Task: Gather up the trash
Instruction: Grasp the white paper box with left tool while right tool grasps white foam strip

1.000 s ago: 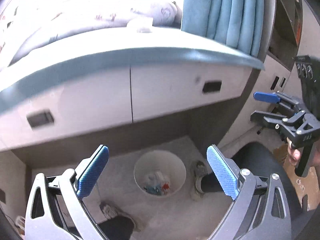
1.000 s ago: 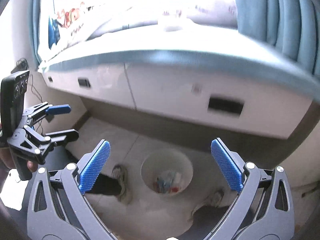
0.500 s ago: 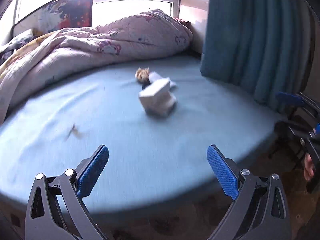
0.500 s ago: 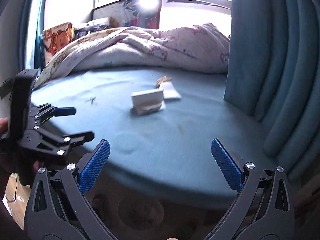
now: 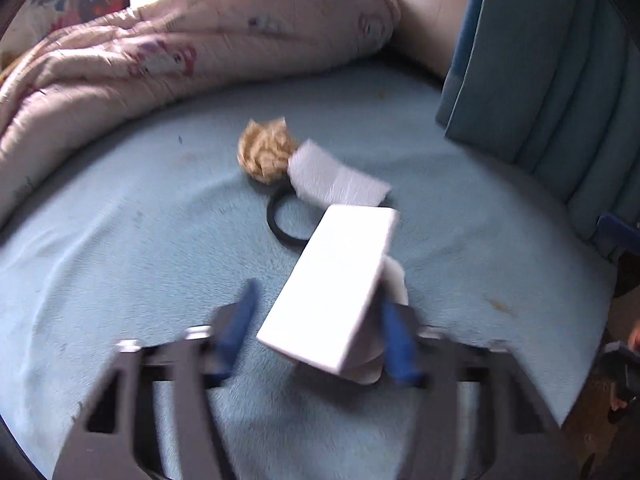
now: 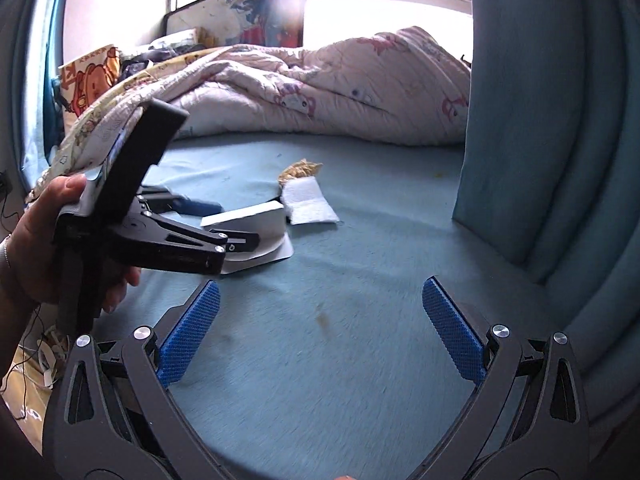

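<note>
A white flat box [image 5: 336, 280] lies tilted on the blue bed sheet [image 5: 120, 260], with white paper under its right side. My left gripper [image 5: 320, 328] straddles the box and its jaws are closing. The left pad still stands apart from the box edge, and the picture is blurred there. The right wrist view shows the same gripper [image 6: 228, 224] at the box [image 6: 256, 216]. Behind the box lie a white tissue [image 5: 336, 180], a crumpled brown paper ball [image 5: 266, 152] and a black ring [image 5: 276, 224]. My right gripper [image 6: 320, 328] is open over bare sheet.
A pink patterned quilt [image 5: 200, 40] is heaped along the back of the bed. Blue curtains [image 5: 540, 80] hang at the right, close to the bed edge. A person's hand [image 6: 44, 232] holds the left gripper's handle. A yellow cartoon pillow [image 6: 90, 76] lies at the far left.
Both views swung up from the floor bin to the bed top. The left gripper moved in over the white box, and its jaws narrowed around it. The right gripper stayed open.
</note>
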Demonstrator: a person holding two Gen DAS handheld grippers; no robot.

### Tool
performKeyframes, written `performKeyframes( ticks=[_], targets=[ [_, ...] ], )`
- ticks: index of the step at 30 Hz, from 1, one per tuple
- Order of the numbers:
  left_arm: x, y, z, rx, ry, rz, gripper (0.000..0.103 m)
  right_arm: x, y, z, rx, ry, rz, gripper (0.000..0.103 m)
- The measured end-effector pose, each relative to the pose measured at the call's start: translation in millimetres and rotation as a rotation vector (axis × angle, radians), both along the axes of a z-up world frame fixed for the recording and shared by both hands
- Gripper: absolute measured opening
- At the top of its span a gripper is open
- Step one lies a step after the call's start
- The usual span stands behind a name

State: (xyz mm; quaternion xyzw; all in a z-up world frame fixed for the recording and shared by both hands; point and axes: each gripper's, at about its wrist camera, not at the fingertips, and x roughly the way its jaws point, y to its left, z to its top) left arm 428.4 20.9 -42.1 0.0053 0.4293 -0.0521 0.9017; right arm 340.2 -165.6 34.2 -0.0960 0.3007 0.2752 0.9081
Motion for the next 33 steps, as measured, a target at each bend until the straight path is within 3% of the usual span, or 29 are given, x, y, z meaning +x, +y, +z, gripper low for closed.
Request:
performKeyframes(
  ticks=[7,13,20,25,27,29,30,31,33],
  targets=[
    [-8,9,0,-0.053,-0.016,-0.013,0.037,23,8,-12,-0.002,0.025,0.000,0.098],
    [-17,15,5,-0.038,-0.035,-0.005,0.032,44,28,-17,-0.015,0.057,0.032,0.098],
    [-11,53,18,-0.039,-0.067,0.055,0.026,115,67,-26,-0.022,0.194,0.040,0.098],
    [-2,76,18,-0.074,-0.078,0.086,0.025,143,104,-40,-0.094,0.218,0.071,0.097],
    [0,81,16,-0.092,-0.082,0.088,0.025,154,114,-48,-0.120,0.229,0.060,0.091],
    [1,82,13,-0.098,-0.081,0.087,0.025,164,119,-57,-0.137,0.276,0.060,0.076],
    [1,82,10,-0.098,-0.077,0.085,0.025,164,119,-55,-0.125,0.268,0.063,0.067],
    [0,81,7,-0.099,-0.075,0.084,0.025,163,120,-56,-0.123,0.263,0.064,0.051],
    [-2,82,4,-0.100,-0.075,0.085,0.025,160,120,-56,-0.132,0.244,0.059,0.050]
  ],
)
